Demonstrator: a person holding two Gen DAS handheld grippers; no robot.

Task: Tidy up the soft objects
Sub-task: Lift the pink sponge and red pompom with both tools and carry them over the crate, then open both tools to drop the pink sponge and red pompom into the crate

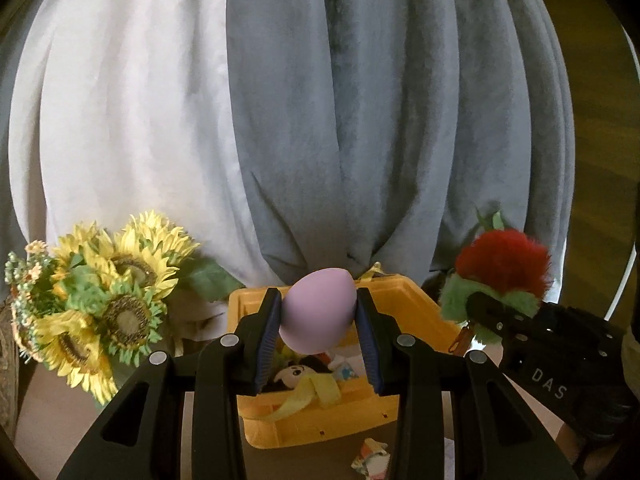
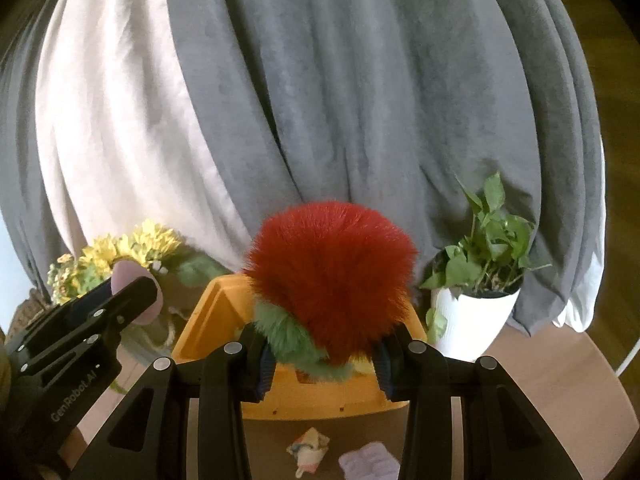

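Grey & white curtains (image 2: 360,100), sunflower bunch (image 1: 104,292) – prob. fake, potted plant (image 2: 476,280) in white pot

We see soft, even daylight; the pale white sheer curtain (image 1: 120,128) glows as if backlit, brightest on the left. The heavy grey velvet curtain (image 2: 360,100) shows mottled compression noise. Fisheye bending bows both views, with dark vignetted corners. The yellow artificial sunflower bunch (image 1: 100,296) smears slightly. The brown tabletop (image 2: 552,368) lies dim, with no glare.
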